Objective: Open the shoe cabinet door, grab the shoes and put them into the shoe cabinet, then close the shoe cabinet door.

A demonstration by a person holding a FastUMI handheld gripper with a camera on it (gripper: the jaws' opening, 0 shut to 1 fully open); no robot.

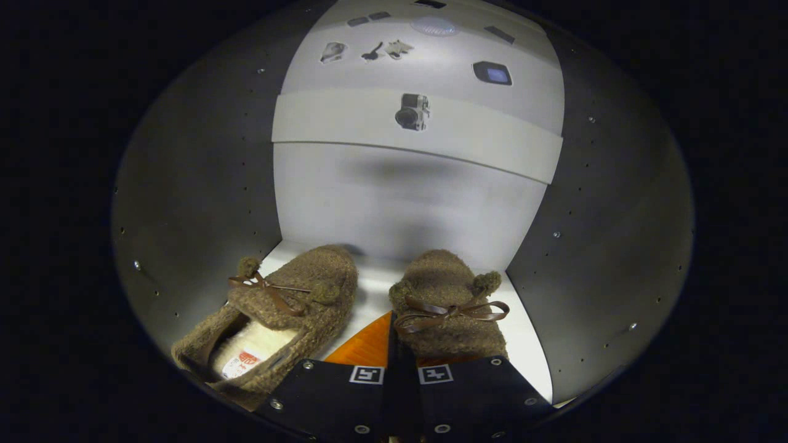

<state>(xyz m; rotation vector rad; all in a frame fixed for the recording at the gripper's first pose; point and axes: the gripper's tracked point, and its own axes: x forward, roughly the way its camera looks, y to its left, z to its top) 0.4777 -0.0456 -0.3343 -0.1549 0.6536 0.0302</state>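
Note:
Two fuzzy brown shoes with thin brown bows rest on the white floor (pixel 375 280) inside the shoe cabinet. The left shoe (pixel 289 307) lies angled, its pale lining and a label showing, just ahead of my left finger. The right shoe (pixel 446 295) points toward the back panel. My gripper (pixel 394 344) is shut on the right shoe: the jaws stand close together, pinching the shoe's left side near the heel. The left finger (pixel 363 349) shows beside the shoe, and the shoe hides most of the right finger.
Dark grey side walls (pixel 203 184) with small screw holes close in on both sides of the cabinet. A white back panel (pixel 400 203) stands beyond the shoes. Above it a pale shelf edge (pixel 345 120) carries small stickers.

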